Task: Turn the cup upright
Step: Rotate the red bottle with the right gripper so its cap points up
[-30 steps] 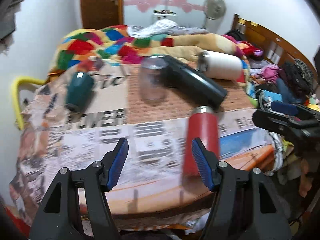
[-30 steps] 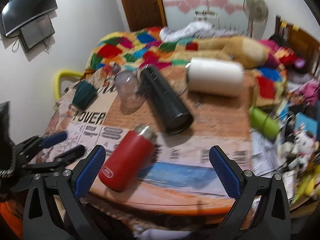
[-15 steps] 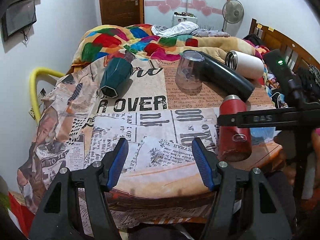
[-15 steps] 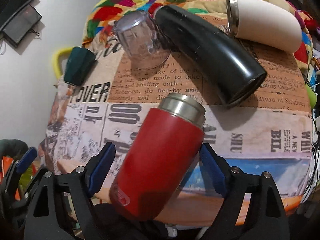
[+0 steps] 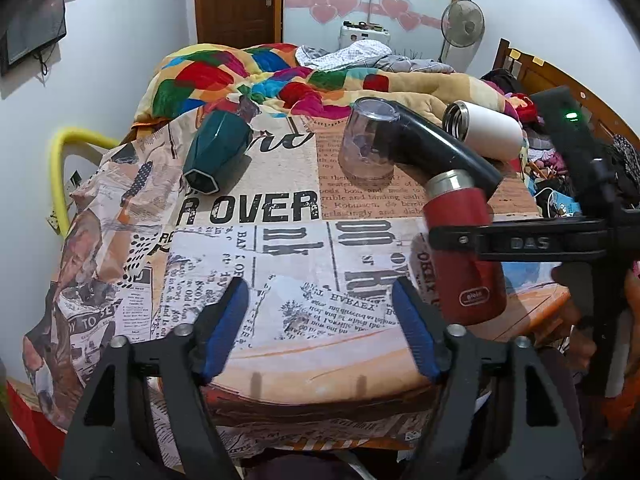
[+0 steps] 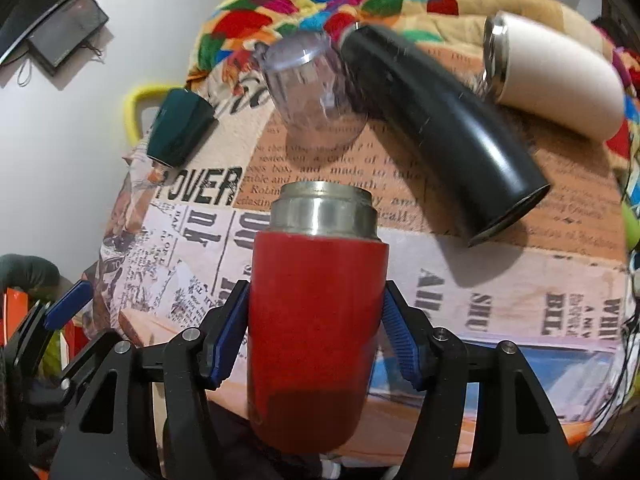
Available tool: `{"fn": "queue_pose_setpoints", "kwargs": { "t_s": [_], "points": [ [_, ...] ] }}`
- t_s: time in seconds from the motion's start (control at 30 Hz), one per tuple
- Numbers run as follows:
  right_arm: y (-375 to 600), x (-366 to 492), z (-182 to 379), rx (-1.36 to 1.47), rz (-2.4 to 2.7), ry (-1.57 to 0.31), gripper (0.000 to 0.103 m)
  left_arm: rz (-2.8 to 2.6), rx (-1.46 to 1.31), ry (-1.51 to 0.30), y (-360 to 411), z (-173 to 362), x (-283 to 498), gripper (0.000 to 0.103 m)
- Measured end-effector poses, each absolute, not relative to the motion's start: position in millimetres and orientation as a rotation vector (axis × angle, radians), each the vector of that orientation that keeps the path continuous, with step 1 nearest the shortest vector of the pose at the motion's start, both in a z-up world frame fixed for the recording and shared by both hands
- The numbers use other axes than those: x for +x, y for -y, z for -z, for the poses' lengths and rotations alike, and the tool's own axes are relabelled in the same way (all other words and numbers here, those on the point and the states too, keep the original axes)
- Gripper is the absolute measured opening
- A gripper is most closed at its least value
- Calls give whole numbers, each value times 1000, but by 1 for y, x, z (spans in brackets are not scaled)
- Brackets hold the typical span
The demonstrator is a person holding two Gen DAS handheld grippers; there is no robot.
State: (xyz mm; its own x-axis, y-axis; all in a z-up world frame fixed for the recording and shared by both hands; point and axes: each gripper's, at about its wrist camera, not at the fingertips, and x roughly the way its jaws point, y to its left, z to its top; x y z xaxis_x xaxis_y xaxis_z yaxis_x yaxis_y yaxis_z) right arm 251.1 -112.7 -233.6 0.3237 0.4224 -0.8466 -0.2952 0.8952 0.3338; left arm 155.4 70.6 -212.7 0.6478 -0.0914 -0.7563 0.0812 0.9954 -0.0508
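A red cup with a steel neck (image 6: 316,320) stands between my right gripper's blue pads (image 6: 230,332), steel neck pointing up. The right gripper (image 6: 316,332) is shut on it near the table's front right edge. In the left wrist view the red cup (image 5: 464,252) shows with the right gripper's finger across its body. My left gripper (image 5: 320,332) is open and empty above the table's front edge, to the left of the cup.
On the newspaper-print tablecloth (image 5: 260,248) lie a black flask (image 6: 440,132), a white flask (image 6: 556,80) and a dark green cup (image 5: 216,148). A clear cup (image 5: 366,140) stands mouth down. A colourful blanket (image 5: 248,76) lies behind.
My right gripper closed in on the lying red cup, shut on it and turned it from tilted to upright. My left gripper stayed open and barely moved.
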Motion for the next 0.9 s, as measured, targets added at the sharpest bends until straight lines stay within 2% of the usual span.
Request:
{"fn": "queue_pose_setpoints", "kwargs": {
  "t_s": [0.2, 0.53, 0.9],
  "points": [
    [116, 240, 204, 38, -473, -1031, 59, 94, 3, -846, -62, 204, 157, 85],
    [116, 239, 168, -29, -476, -913, 59, 100, -22, -824, -58, 191, 162, 89],
    [102, 251, 192, -151, -507, -1005, 59, 96, -44, -851, -61, 199, 172, 91]
  ]
}}
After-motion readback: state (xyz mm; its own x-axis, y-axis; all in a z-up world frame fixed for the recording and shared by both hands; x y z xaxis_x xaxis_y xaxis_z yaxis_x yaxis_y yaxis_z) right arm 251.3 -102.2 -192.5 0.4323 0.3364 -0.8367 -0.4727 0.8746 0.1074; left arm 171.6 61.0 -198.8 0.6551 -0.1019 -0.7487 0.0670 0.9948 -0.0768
